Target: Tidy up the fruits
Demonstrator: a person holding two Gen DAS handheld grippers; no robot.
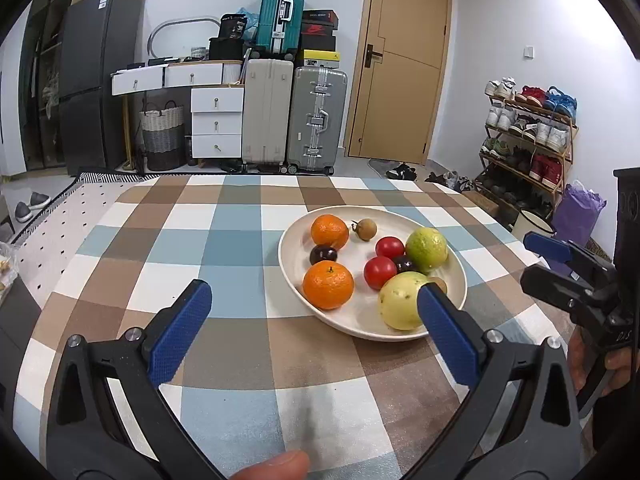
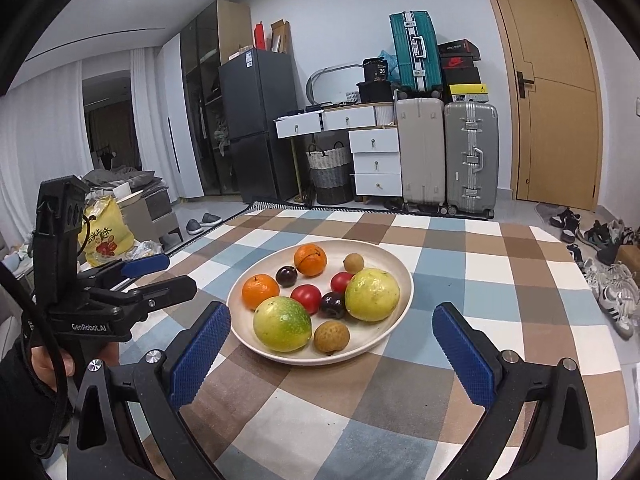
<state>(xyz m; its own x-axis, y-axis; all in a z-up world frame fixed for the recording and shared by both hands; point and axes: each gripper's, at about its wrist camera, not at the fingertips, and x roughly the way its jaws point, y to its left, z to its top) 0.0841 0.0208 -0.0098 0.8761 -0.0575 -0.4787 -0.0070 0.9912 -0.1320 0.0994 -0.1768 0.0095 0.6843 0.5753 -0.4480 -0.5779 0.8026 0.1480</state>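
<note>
A cream plate (image 1: 294, 256) (image 2: 400, 276) on the checked tablecloth holds two oranges (image 1: 328, 285) (image 2: 260, 291), two red tomatoes (image 1: 380, 273) (image 2: 306, 298), two dark plums (image 1: 323, 254) (image 2: 286, 276), two yellow-green guavas (image 1: 398, 306) (image 2: 282, 323) and brown longans (image 1: 366, 229) (image 2: 331, 336). My left gripper (image 1: 314, 294) is open and empty, just short of the plate's near rim. My right gripper (image 2: 332, 318) is open and empty, with the plate's near edge between its fingers. Each gripper also shows in the other's view: the right one (image 1: 568, 264), the left one (image 2: 156, 276).
The checked table (image 1: 224, 248) (image 2: 460, 264) ends at a far edge with suitcases (image 1: 294, 116), white drawers (image 1: 216, 120) and a wooden door (image 1: 400, 60) behind. A shoe rack (image 1: 528, 128) stands to the right. A yellow bag (image 2: 104, 236) and clutter lie to the left.
</note>
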